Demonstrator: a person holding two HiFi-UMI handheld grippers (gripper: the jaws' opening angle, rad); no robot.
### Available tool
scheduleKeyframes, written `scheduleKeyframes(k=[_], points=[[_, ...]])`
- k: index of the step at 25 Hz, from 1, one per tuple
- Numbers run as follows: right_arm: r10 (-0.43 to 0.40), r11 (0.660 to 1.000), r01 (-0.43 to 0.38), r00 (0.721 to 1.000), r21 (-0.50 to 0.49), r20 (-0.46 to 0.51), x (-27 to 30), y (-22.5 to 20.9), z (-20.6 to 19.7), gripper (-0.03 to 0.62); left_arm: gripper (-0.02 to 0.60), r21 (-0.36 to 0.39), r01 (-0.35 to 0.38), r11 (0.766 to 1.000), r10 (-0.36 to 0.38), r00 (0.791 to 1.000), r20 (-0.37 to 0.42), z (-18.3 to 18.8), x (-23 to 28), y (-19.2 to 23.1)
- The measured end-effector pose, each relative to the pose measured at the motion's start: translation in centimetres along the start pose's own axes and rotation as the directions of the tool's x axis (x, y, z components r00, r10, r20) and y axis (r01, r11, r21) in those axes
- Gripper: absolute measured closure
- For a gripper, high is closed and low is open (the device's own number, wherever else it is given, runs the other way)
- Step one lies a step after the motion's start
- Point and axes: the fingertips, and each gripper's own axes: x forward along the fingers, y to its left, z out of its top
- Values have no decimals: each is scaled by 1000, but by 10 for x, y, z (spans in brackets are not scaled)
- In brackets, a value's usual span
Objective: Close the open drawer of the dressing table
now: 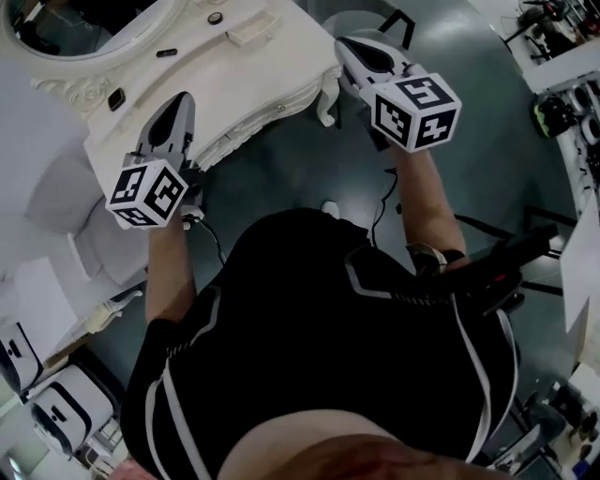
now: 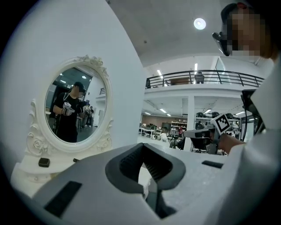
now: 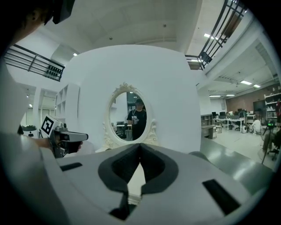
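The white dressing table (image 1: 187, 66) stands at the upper left of the head view, its oval mirror (image 1: 84, 23) at the corner. Its moulded front edge with a small knob (image 1: 279, 109) faces me; how far the drawer stands out I cannot tell. My left gripper (image 1: 180, 98) is shut and empty over the table's near edge. My right gripper (image 1: 349, 45) is shut and empty just past the table's right corner. In the left gripper view the left gripper (image 2: 142, 146) points at the mirror (image 2: 72, 105). The right gripper (image 3: 140, 145) faces the mirror (image 3: 131, 116) from farther off.
Small dark items (image 1: 116, 98) and a cream box (image 1: 251, 28) lie on the tabletop. A white seat (image 1: 94, 244) stands left of me, white cases (image 1: 56, 412) at the lower left. A cable (image 1: 384, 202) runs over the grey floor, and a dark frame (image 1: 506, 262) is at my right.
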Motion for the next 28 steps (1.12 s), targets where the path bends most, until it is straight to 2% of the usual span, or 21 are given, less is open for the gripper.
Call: scheduleKeyframes(k=[4, 7, 13, 15, 20, 28], points=[[-17, 1000, 17, 1000, -13, 20, -6, 1, 15, 589, 578, 19, -40, 999, 39, 998, 40, 20, -4, 6], [-35, 999, 35, 999, -15, 21, -9, 5, 16, 589, 578, -26, -35, 999, 37, 997, 62, 30, -10, 6], [-44, 999, 44, 999, -13, 23, -8, 12, 15, 589, 578, 12, -19, 1000, 18, 997, 76, 32, -13, 2], [-45, 999, 46, 999, -15, 23, -6, 13, 14, 589, 578, 7, -11, 1000, 10, 997, 70, 28, -13, 2], [-53, 998, 53, 998, -21, 17, -4, 15, 15, 589, 578, 16, -44, 999, 44, 999, 22, 21, -12, 8], [-43, 999, 43, 999, -28, 10, 2, 21, 15, 589, 578, 43, -91, 995, 90, 996, 22, 23, -18, 20]])
